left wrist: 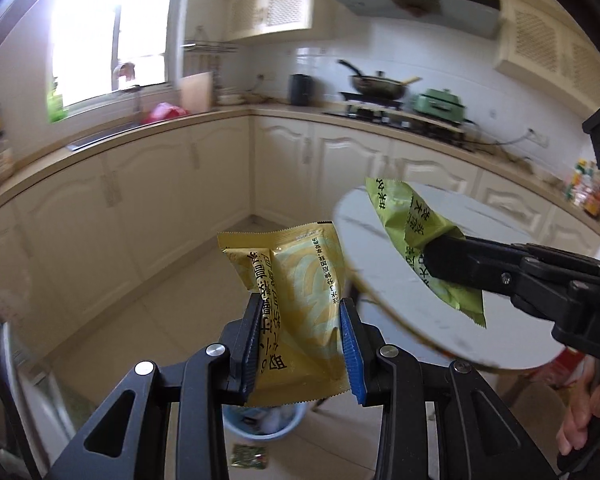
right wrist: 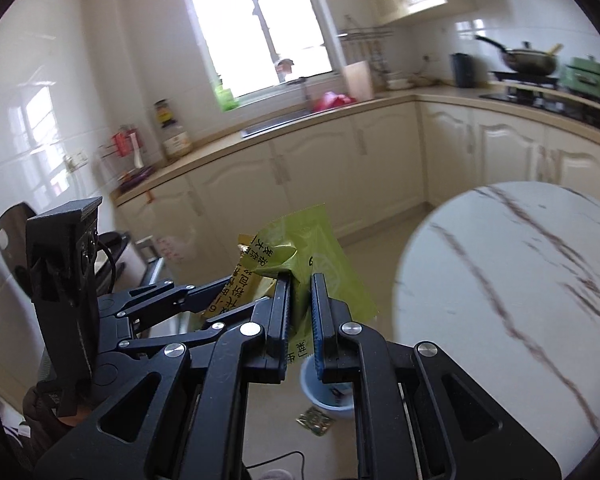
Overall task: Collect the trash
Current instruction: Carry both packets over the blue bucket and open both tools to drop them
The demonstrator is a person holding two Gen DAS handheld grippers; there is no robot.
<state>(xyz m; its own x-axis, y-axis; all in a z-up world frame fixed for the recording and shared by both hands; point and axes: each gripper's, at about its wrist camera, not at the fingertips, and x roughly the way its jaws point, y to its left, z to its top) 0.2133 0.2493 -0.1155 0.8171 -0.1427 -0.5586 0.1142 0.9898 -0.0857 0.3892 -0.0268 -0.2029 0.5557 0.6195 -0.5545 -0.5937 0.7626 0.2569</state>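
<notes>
Both jaws clamped on wrappers, yellow packet (left wrist: 300, 304) and green packet (right wrist: 312, 264), above blue bin (right wrist: 328, 396) beside marble table (right wrist: 512, 304).

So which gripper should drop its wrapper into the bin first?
Probably left. The left gripper holds the yellow wrapper almost directly over the blue bin. The right gripper holds the green wrapper nearer the table, though also close.

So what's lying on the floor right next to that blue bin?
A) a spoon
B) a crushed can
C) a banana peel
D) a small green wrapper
D: a small green wrapper lies flat on the floor tiles just beside the blue bin, outside it; the right wrist view shows the same.
</notes>
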